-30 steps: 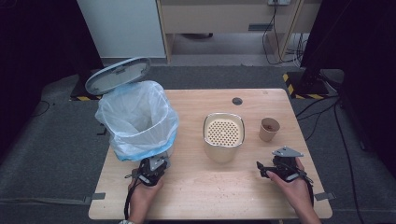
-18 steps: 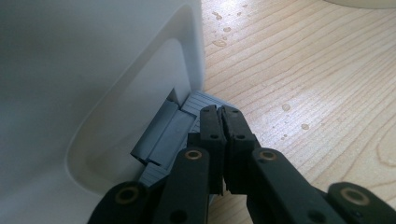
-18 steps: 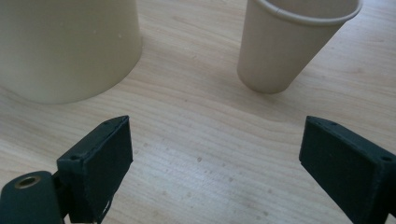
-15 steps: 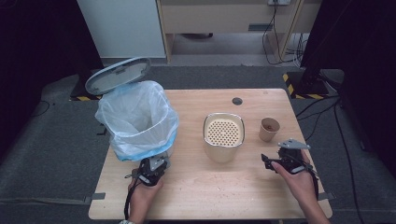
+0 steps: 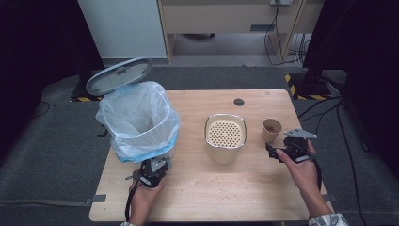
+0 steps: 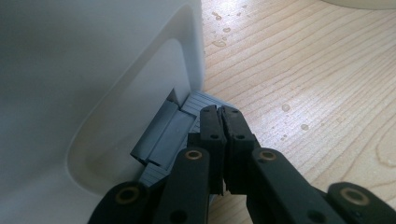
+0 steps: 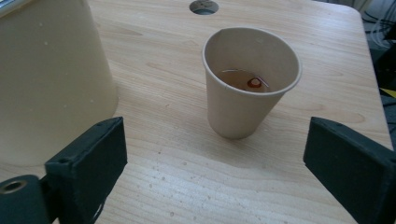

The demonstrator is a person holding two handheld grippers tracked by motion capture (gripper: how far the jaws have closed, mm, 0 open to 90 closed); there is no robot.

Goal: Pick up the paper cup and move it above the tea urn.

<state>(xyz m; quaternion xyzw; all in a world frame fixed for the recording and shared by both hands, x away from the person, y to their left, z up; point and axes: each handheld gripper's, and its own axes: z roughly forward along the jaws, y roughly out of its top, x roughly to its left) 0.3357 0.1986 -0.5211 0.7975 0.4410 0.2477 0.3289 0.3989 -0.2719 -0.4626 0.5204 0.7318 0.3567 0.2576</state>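
A white pedal bin (image 5: 139, 120) lined with a blue bag stands at the table's left, its grey lid (image 5: 118, 75) raised. My left gripper (image 5: 153, 169) is shut with nothing in it. Its closed tips (image 6: 222, 112) rest on the bin's grey pedal (image 6: 168, 135) at the foot of the bin wall (image 6: 84, 84). A brown paper cup (image 5: 271, 130) stands at the right; some liquid and a small red bit lie in its bottom (image 7: 250, 88). My right gripper (image 5: 274, 151) is just short of the cup, and its jaws (image 7: 215, 149) have just been opening and stand wide, touching nothing.
A cream container (image 5: 226, 136) with a perforated top stands mid-table, left of the cup; its wall (image 7: 51, 79) is close to my right gripper's left jaw. A round cable hole (image 5: 239, 101) lies toward the far edge. Small drops dot the wooden table (image 6: 327, 93).
My right gripper has risen and moved away from the table's front edge toward the paper cup. The left gripper, the bin and its raised lid have stayed put.
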